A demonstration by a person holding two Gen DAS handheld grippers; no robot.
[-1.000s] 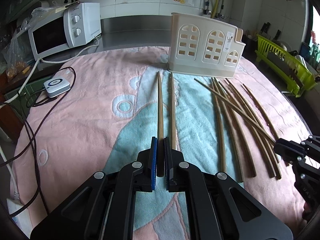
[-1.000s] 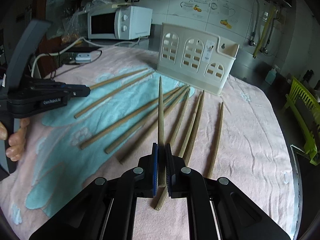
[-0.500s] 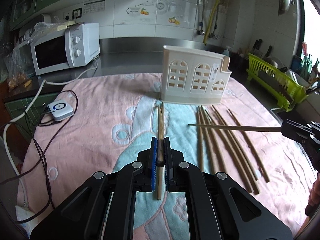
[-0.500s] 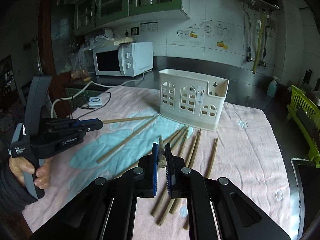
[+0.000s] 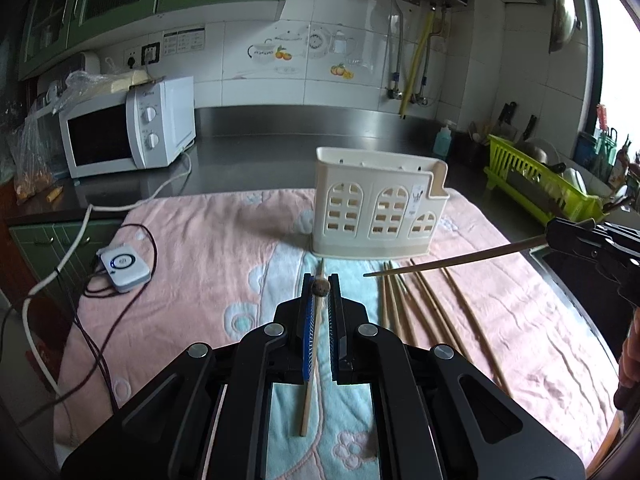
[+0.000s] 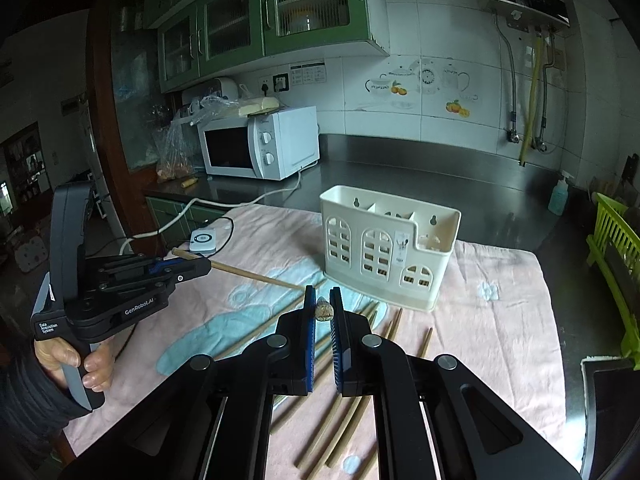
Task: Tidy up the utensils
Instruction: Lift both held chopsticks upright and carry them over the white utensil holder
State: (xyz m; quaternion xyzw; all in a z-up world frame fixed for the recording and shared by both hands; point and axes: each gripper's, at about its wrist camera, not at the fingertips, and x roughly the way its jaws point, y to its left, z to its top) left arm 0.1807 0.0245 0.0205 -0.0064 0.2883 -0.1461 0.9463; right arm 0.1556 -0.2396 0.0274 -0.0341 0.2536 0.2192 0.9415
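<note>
Gripping, left wrist view: the left gripper [image 5: 321, 280] was clamped on one chopstick [image 5: 320, 288], raised above the towel [image 5: 200, 264].
Holder: the cream utensil holder [image 5: 376, 212] stood upright just behind.
Loose chopsticks [image 5: 424, 308]: lay on the towel, right of the gripper.
Right wrist view: the right gripper [image 6: 322, 307] pinched a second chopstick [image 6: 324, 311] end-on, before the holder.
</note>
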